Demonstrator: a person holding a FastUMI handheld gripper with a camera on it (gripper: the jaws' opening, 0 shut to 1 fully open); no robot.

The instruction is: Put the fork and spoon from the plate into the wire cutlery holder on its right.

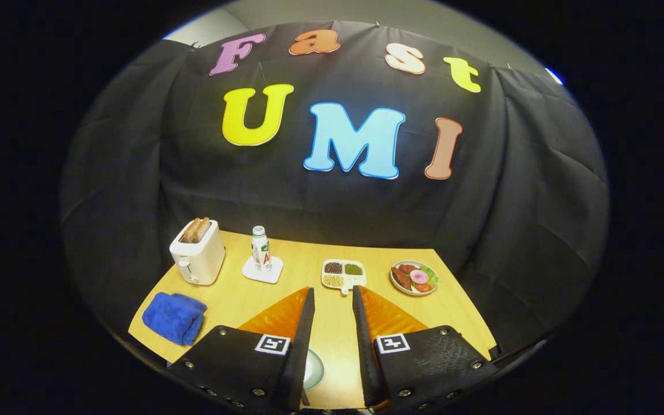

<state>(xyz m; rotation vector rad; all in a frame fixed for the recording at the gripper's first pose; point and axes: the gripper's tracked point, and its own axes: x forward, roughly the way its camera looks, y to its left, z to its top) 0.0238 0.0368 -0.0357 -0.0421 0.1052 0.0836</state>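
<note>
My gripper point(333, 295) hangs above the wooden table point(234, 300), open, with a gap between its two black fingers point(304, 323) and nothing in that gap. Low down between the fingers, near the table's front edge, a sliver of a pale round plate point(313, 369) peeks out. The left finger hides most of it. Whatever lies on the plate is hidden.
At the back left stands a white toaster point(197, 255) with toast in it, then a small bottle point(260, 249) on a white coaster. A divided dish of beans point(343, 272) and a plate of food point(414, 277) sit just beyond the fingertips. A blue cloth point(174, 316) lies at the front left.
</note>
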